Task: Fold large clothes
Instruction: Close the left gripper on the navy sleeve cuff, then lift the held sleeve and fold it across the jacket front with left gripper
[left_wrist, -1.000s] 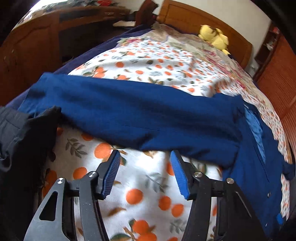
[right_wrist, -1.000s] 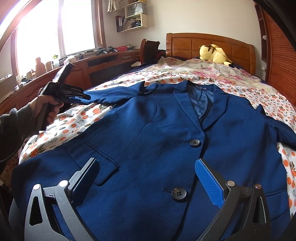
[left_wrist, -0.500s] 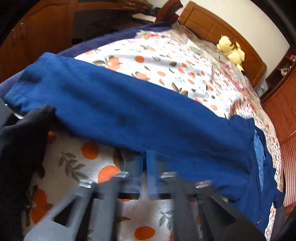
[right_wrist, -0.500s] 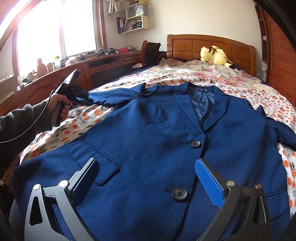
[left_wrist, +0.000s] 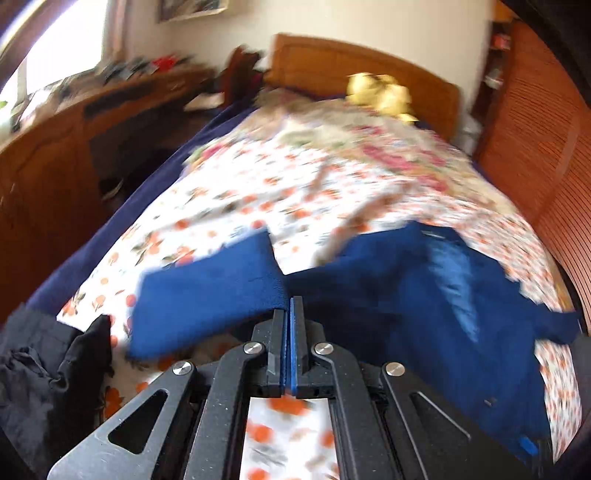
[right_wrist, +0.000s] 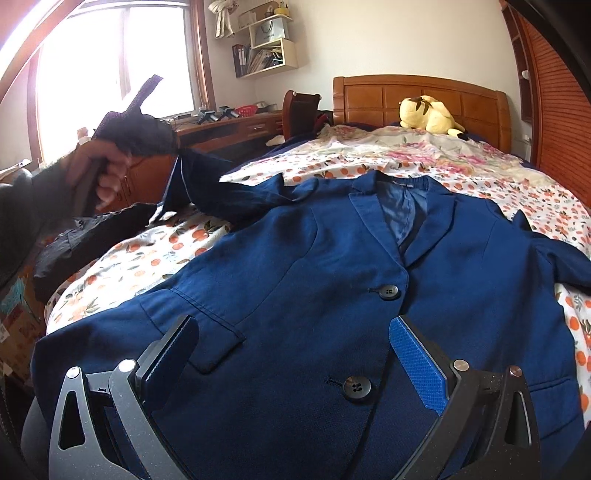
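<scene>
**Lifting a sleeve off a blazer laid out on the bed**

Pinching the blue sleeve near its cuff end, the left gripper has its fingers pressed together on the cloth, and in the right wrist view the sleeve hangs from it, raised off the bed. The blazer lies front-up and buttoned on the bed, collar toward the headboard, hem nearest the right gripper. That gripper hovers over the hem with its fingers spread, holding nothing.

The blazer looks like a woven, lined garment: soft enough to drape, yet probably heavier and stiffer at the shoulders and lapels than a shirt. A single pinch likely drags only the sleeve, not the body. Good holds would be seams and edges: the cuff, the shoulder seam, the hem corners. The lining may be slippery, so folds could slide.
</scene>
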